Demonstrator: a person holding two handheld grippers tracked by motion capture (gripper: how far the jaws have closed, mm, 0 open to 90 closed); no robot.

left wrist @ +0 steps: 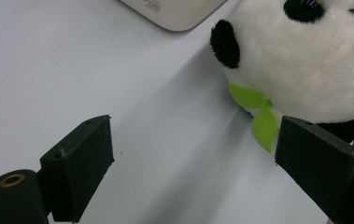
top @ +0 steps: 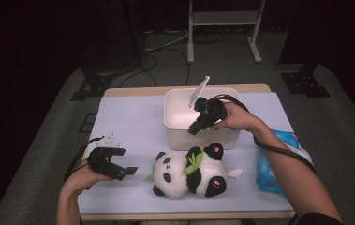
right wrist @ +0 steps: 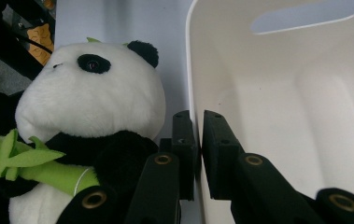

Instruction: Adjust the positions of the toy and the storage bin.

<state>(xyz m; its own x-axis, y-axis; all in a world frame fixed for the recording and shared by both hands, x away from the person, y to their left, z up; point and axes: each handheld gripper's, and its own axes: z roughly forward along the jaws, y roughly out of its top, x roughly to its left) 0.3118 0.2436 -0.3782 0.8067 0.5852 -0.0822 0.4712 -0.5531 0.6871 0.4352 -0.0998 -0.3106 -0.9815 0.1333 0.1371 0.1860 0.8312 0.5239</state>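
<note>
Pinching the bin (top: 202,137) by its near wall, my right gripper (right wrist: 198,140) is closing on the rim (the wall's lower run is hiding behind my jaws). My left gripper (left wrist: 193,158) is hovering wide, empty, beside the panda (top: 187,171), whose body is running off-frame there.

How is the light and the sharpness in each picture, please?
High view: table brightly lit, surroundings dark, slightly soft. Left gripper view: panda sharp, casting a soft shadow on the table; near jaws slightly blurred. Right gripper view: inside of the bin bright, almost washed out; panda clear.
</note>
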